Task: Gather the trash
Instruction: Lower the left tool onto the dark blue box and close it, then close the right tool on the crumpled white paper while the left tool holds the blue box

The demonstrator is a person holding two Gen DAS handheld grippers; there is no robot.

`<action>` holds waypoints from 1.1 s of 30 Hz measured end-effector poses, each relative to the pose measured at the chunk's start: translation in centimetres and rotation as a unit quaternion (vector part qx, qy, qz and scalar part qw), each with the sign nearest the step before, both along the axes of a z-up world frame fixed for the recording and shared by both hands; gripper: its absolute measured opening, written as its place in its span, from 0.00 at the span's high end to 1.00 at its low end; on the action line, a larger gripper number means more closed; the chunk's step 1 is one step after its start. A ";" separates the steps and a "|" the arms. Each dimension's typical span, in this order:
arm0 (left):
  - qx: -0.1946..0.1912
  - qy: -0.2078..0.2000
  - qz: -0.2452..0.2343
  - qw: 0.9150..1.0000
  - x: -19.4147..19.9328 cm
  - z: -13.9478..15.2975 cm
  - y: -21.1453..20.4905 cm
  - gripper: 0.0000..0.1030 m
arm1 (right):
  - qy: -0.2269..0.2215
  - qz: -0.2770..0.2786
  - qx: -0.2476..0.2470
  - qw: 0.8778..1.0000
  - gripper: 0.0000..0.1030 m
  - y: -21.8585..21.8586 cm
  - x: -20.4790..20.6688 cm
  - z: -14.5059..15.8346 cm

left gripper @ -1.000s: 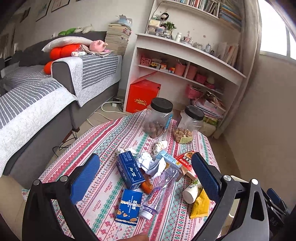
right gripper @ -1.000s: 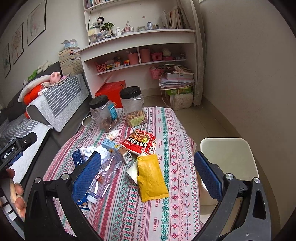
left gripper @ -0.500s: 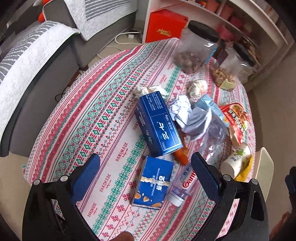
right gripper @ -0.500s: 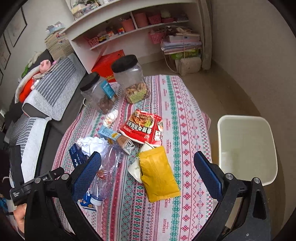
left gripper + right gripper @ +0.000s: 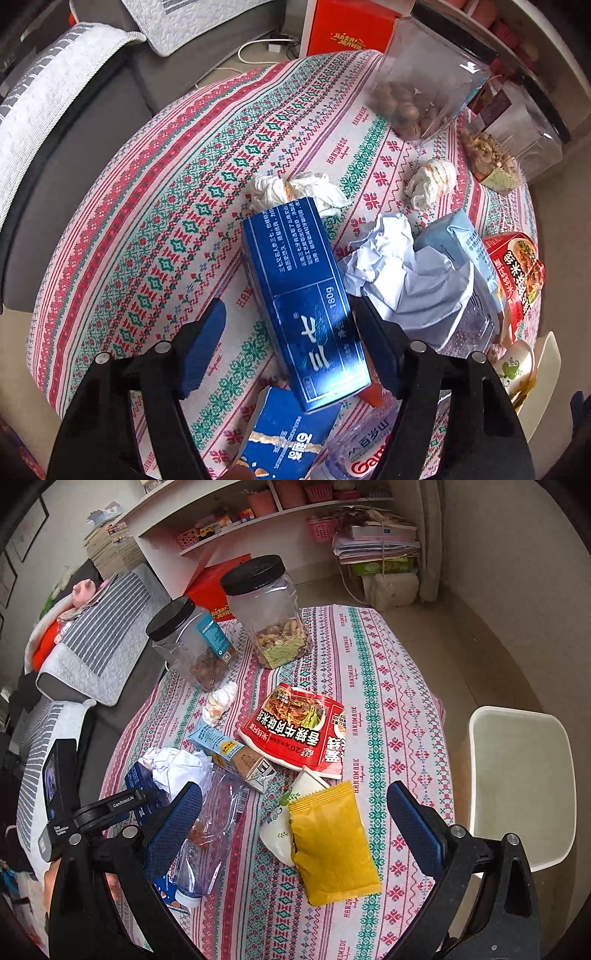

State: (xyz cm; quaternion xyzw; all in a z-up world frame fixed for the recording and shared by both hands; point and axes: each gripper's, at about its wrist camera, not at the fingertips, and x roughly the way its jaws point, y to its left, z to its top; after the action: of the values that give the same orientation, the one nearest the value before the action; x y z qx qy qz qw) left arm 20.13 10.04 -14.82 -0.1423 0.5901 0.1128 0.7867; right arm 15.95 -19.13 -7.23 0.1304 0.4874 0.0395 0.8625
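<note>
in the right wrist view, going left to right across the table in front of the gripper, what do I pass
Crumpled paper → clear plastic bottle → yellow packet → then, off the table edge, the white bin.

Both handheld grippers, the left gripper (image 5: pixel 288 350) and the right gripper (image 5: pixel 295 827), have glossy black plastic frames with round silver screws and blue dimpled finger pads (image 5: pixel 417 830), while beside the right frame the left unit shows white lettering, seemingly "GenRobot.AI".
</note>
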 end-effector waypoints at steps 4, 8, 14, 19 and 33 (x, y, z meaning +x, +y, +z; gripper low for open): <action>-0.025 0.023 -0.002 0.999 0.6 -0.9 0.4 0.57 | 0.012 0.016 0.016 1.000 0.07 1.6 1.4 -1.2; -0.031 -0.009 -0.003 0.999 -0.5 1.6 1.5 0.61 | 0.017 0.046 0.008 0.999 0.07 4.6 2.3 -2.0; -0.031 -0.087 -0.006 0.996 -3.2 7.4 3.1 0.61 | 0.031 0.095 0.002 0.995 0.08 9.3 3.4 -3.4; -0.027 -0.125 0.000 0.992 -4.6 10.3 4.6 0.61 | 0.042 0.121 -0.033 0.991 0.20 12.6 4.8 -4.7; -0.048 -0.114 0.028 0.992 -5.5 9.8 7.7 0.60 | 0.084 0.134 -0.047 0.986 0.68 16.0 7.6 -7.3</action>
State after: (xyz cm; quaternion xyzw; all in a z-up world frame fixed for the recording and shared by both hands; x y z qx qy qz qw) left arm 14.65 17.78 -5.05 -0.2084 0.4969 0.0898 0.8376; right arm 23.52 -3.18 -14.54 0.0262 0.5724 0.1202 0.8107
